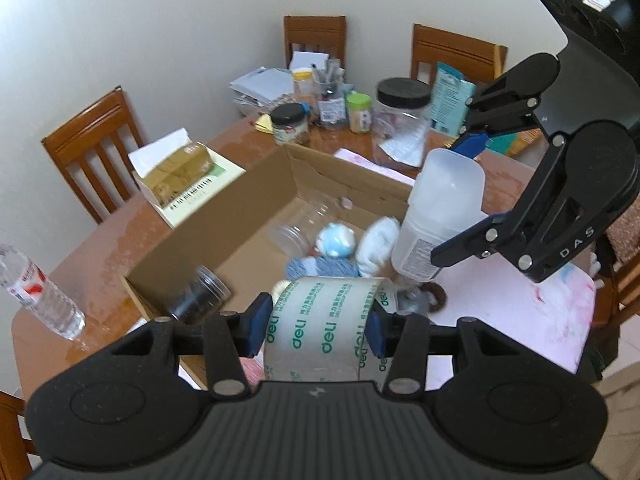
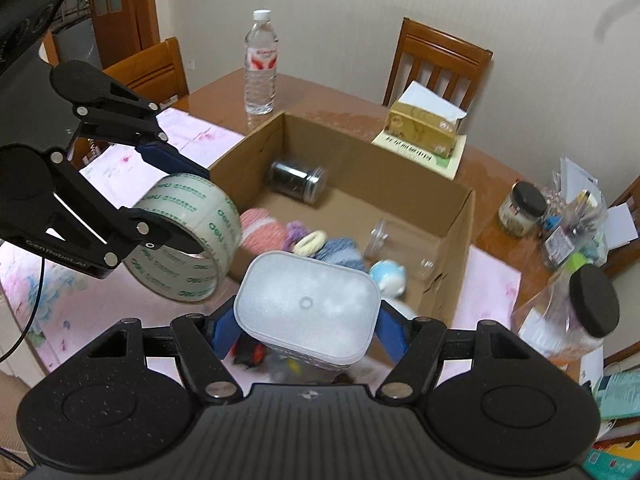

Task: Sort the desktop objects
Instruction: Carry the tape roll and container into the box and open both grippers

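Two hand-held grippers hover over a cardboard box (image 1: pixel 256 200) on a wooden table (image 1: pixel 80 248), each gripping one item. The left gripper (image 1: pixel 316 326) clamps a roll of clear tape (image 1: pixel 324 332) across its width between blue pads; the right gripper (image 2: pixel 308 330) pinches a frosted plastic container with a white lid (image 2: pixel 308 304) by its sides.

The left wrist view shows the container side-on, its printed label visible and its body tilted above the box's near corner. It also takes in jars and a pen cup (image 1: pixel 330 96) crowding the far end of the table. The right wrist view shows the container only from above, lid first, but reveals the tape's open core. It also shows an upright water bottle (image 2: pixel 261 64) beyond the box.

Both views show a dark jar (image 2: pixel 298 182), a clear jar (image 1: pixel 300 228) and balls of yarn (image 2: pixel 262 230) lying inside the box. A tissue pack (image 2: pixel 424 128) sits on the table just beside it.
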The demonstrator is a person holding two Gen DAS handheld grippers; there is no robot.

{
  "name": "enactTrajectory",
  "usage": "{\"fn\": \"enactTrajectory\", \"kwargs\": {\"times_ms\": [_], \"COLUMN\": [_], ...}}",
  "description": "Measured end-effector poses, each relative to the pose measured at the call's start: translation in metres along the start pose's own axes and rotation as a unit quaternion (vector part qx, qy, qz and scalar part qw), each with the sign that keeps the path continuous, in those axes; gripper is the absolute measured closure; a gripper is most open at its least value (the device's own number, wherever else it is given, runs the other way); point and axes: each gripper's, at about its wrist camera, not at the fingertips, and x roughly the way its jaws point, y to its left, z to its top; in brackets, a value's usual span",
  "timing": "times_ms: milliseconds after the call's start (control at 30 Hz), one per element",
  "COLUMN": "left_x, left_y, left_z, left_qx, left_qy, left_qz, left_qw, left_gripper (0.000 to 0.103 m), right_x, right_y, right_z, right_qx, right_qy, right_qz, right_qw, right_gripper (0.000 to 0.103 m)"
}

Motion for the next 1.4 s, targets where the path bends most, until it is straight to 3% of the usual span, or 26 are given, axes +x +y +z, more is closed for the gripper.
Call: {"fn": "enactTrajectory", "kwargs": {"times_ms": [333,633,733,800,900,1033,1133,1400], "left_x": [0.029,0.065,0.076,0.080,0.080,0.080,0.076,0.055], "left_y": [0.033,0.056,0.062,0.067,0.074,0.078,0.078,0.062], "left_z": [0.028,0.037,0.039,0.039,0.039,0.037,0.033,0.019], "left_qx": [-0.015,-0.028,-0.029,-0.039,-0.050,-0.067,-0.087,-0.084], "left_qy": [0.005,0.029,0.033,0.034,0.028,0.028,0.027,0.006], "left_qz": [0.037,0.048,0.055,0.058,0.060,0.052,0.047,0.051], "left_qw": [0.9992,0.9981,0.9975,0.9970,0.9965,0.9960,0.9947,0.9952], "left_gripper": [0.056,0.055,0.049,0.034,0.026,0.023,0.014,0.014], "right_x": [0.017,0.054,0.066,0.073,0.078,0.080,0.079,0.065], "right_y": [-0.037,-0.059,-0.061,-0.066,-0.073,-0.078,-0.077,-0.063], "right_z": [0.035,0.060,0.069,0.075,0.082,0.081,0.075,0.056], "right_qx": [-0.024,-0.039,-0.043,-0.035,-0.013,0.000,0.008,0.006], "right_qy": [0.003,0.035,0.034,0.035,0.033,0.033,0.037,0.032], "right_qz": [-0.013,-0.006,-0.009,-0.014,-0.013,-0.009,-0.006,-0.013], "right_qw": [1.000,0.999,0.998,0.999,0.999,0.999,0.999,0.999], "right_gripper": [0.029,0.029,0.029,0.028,0.025,0.024,0.022,0.020]}}
